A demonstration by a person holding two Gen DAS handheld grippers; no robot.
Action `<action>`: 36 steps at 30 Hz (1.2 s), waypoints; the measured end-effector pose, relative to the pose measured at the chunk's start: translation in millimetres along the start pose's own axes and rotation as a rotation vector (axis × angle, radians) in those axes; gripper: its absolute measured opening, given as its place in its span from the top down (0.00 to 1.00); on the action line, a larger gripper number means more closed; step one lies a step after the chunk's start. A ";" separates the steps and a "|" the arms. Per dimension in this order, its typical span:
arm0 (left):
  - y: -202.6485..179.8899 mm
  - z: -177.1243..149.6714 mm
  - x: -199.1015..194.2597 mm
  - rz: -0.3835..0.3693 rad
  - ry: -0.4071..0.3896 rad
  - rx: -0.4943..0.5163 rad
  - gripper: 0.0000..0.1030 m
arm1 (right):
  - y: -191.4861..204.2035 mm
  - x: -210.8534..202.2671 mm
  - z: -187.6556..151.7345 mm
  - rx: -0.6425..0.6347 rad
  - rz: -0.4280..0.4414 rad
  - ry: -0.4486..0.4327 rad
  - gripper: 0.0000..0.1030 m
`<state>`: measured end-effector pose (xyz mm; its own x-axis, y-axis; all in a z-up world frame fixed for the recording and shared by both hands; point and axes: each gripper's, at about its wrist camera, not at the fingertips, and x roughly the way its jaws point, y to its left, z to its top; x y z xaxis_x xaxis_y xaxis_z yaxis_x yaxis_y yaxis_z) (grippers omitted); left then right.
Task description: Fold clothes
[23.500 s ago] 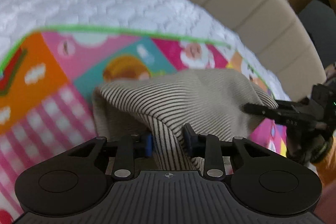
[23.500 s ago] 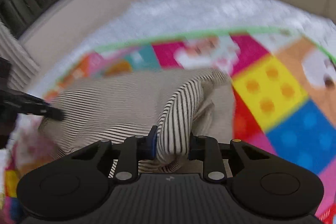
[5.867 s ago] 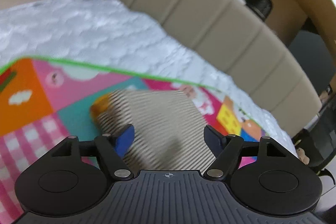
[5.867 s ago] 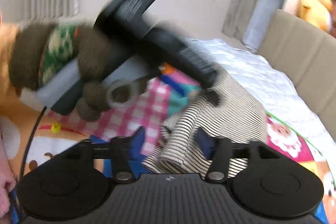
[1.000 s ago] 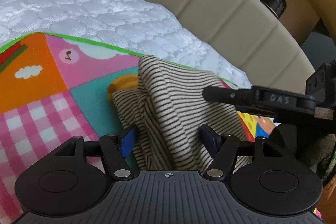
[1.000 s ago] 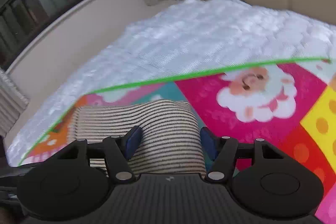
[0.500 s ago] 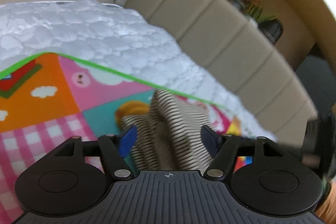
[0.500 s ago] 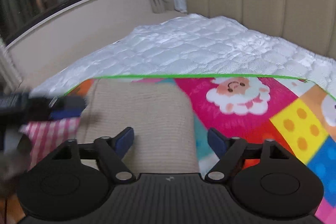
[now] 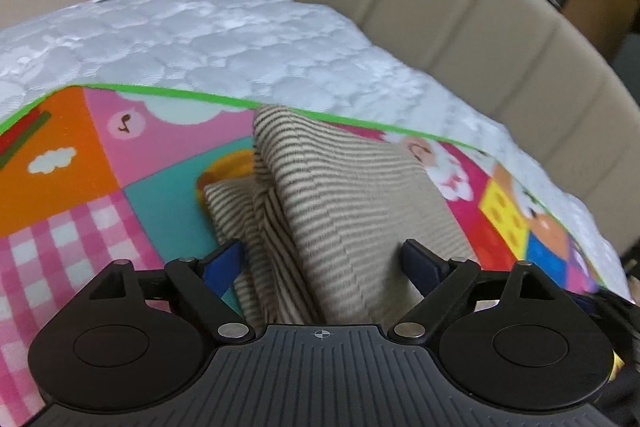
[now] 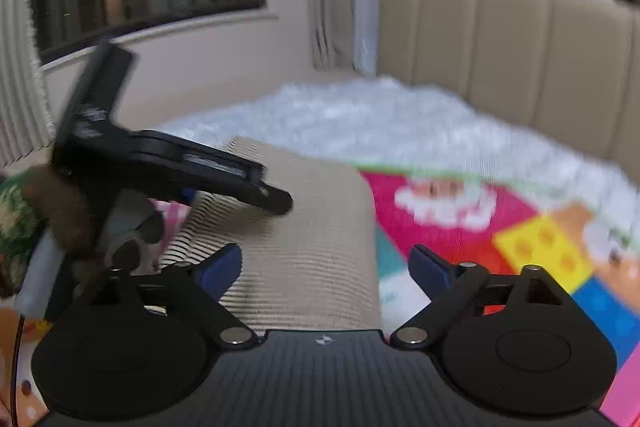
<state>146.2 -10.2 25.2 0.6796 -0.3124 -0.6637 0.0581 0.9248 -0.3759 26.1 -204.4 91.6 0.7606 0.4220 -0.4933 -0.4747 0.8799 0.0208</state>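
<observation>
Striped knit garment [image 9: 352, 203] lying on the colourful play mat [image 9: 80, 163], near the mat's green-edged far border, with the white quilted bedcover [image 9: 224, 39] beyond and the beige padded headboard [image 9: 460, 11] behind. Folded into a compact, roughly rectangular bundle, a smooth top panel over looser striped layers spilling out along one side. Left claw [image 9: 322, 261] spread wide, blue pads either side of the near end of the bundle, clamped on nothing. Right claw [image 10: 326, 269] likewise gaping and empty, poised just short of the garment's near edge; left tool also visible in the right wrist view, its tip over the top panel, contact impossible to tell through the blur. Judged as a late stage of folding: either a pause between folds or a finished bundle just let go. If another fold is wanted, calls for pinching one short edge with both claws and carrying it evenly across; if not, calls only for tucking in the loose layers on the side.
</observation>
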 end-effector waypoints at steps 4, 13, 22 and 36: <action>-20.8 9.9 -12.2 0.031 -0.054 0.061 0.47 | -12.8 -9.4 3.4 0.028 0.001 -0.038 0.05; -11.9 -13.2 -41.1 0.093 -0.101 0.052 0.57 | -22.7 5.8 -6.2 0.085 -0.037 0.028 0.05; 13.4 -13.1 -29.2 -0.019 -0.118 0.011 0.55 | 0.2 31.0 -20.2 0.059 -0.030 0.104 0.05; 4.7 -0.7 -35.8 -0.107 -0.204 0.041 0.57 | -4.7 33.7 -27.5 0.088 -0.013 0.101 0.03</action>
<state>121.6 5.1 46.7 0.8013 -0.3627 -0.4759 0.1643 0.8981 -0.4079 41.9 -200.3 51.0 0.7159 0.3901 -0.5791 -0.4208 0.9029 0.0879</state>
